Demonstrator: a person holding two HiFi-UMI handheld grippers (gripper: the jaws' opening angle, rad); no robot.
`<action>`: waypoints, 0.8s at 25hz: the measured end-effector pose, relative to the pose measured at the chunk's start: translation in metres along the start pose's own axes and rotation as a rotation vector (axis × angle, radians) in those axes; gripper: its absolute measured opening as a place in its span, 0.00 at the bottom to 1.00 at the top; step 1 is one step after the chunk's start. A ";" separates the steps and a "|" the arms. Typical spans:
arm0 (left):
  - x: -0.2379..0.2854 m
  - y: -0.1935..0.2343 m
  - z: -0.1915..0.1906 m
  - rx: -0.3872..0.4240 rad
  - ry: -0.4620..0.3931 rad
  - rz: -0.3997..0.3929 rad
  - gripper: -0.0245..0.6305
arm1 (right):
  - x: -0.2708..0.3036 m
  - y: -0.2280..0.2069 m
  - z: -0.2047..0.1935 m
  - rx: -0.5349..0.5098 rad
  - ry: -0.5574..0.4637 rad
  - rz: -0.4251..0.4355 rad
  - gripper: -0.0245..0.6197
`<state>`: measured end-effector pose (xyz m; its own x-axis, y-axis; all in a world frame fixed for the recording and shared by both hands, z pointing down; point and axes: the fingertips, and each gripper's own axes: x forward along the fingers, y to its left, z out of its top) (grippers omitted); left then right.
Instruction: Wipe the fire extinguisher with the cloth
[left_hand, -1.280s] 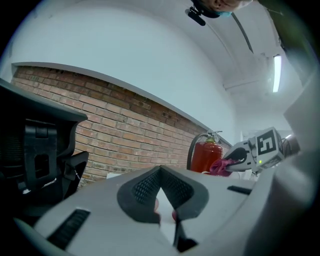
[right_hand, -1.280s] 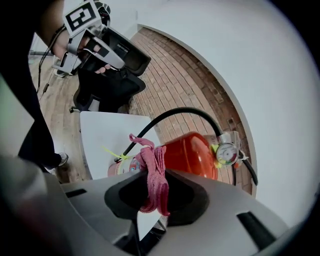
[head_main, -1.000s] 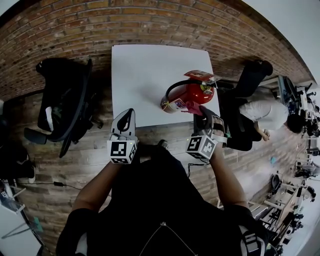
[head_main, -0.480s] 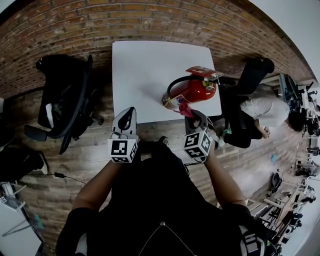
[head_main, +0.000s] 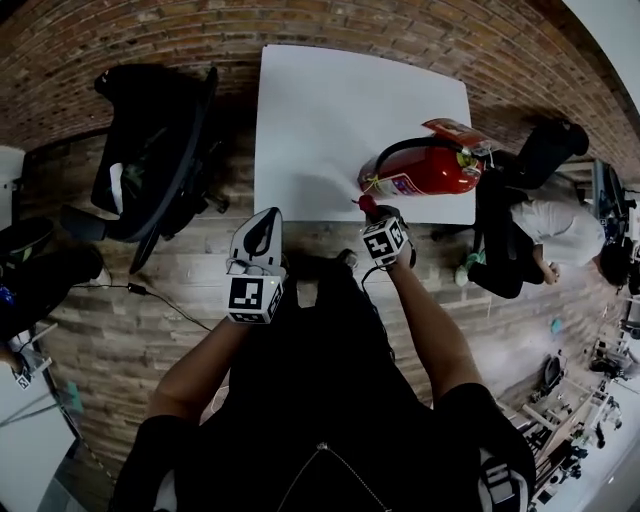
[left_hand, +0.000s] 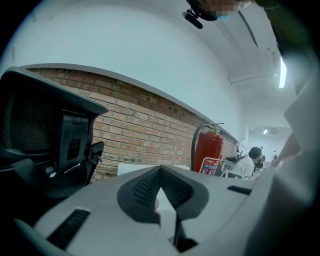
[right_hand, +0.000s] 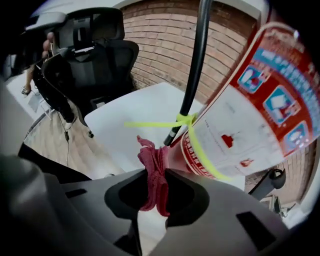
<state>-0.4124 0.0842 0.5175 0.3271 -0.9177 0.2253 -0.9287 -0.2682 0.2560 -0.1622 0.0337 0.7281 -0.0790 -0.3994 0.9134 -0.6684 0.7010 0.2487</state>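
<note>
Brick wall (head_main: 150, 40) at 12 o'clock in the head view, wooden plank floor (head_main: 130, 340) below it, white table (head_main: 330, 110) set against the bricks. At 1 o'clock, on the table's near right corner, a red fire extinguisher (head_main: 425, 170) (left_hand: 209, 150) (right_hand: 235, 130), upright in the left gripper view. Low on its body, a white label (head_main: 405, 184) (right_hand: 272, 100) with red and blue pictograms and a red lettered band along the lower edge, print too blurred to read. Just under the label, a yellow zip tie (right_hand: 185, 125) tying in the end of the black hose (head_main: 400, 150) (right_hand: 192, 65). Up at the valve, a red-and-white tag (head_main: 455, 130), wording unreadable. Against the red body below the label, a bunched red cloth (head_main: 366, 204) (right_hand: 154, 175), pinched between the jaws of the right gripper (head_main: 375, 215) (right_hand: 156, 187) and touching the cylinder. At 6 to 7 o'clock from the extinguisher, off the table's front edge, the left gripper (head_main: 262, 222) (left_hand: 161, 192), jaw tips met and nothing between them. At 10 o'clock, a black office chair (head_main: 150, 150) (left_hand: 45, 135) (right_hand: 95, 55) beside the table's left edge. At 3 o'clock, a seated person (head_main: 545, 225) in a light top, just past the table's right side. At 9 o'clock, a dark cable (head_main: 150, 295) on the planks.
</note>
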 end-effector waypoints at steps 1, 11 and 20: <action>-0.004 0.004 -0.003 0.005 0.004 0.011 0.08 | 0.011 0.001 -0.001 0.011 0.007 0.011 0.19; -0.033 0.034 -0.031 -0.024 0.056 0.109 0.08 | 0.069 -0.004 0.009 0.058 0.050 -0.084 0.19; -0.023 0.030 -0.023 -0.019 0.038 0.081 0.08 | 0.027 -0.018 0.022 0.134 0.014 -0.155 0.19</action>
<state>-0.4434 0.1045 0.5416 0.2578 -0.9242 0.2816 -0.9491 -0.1877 0.2529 -0.1684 -0.0026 0.7415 0.0420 -0.4874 0.8722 -0.7643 0.5466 0.3422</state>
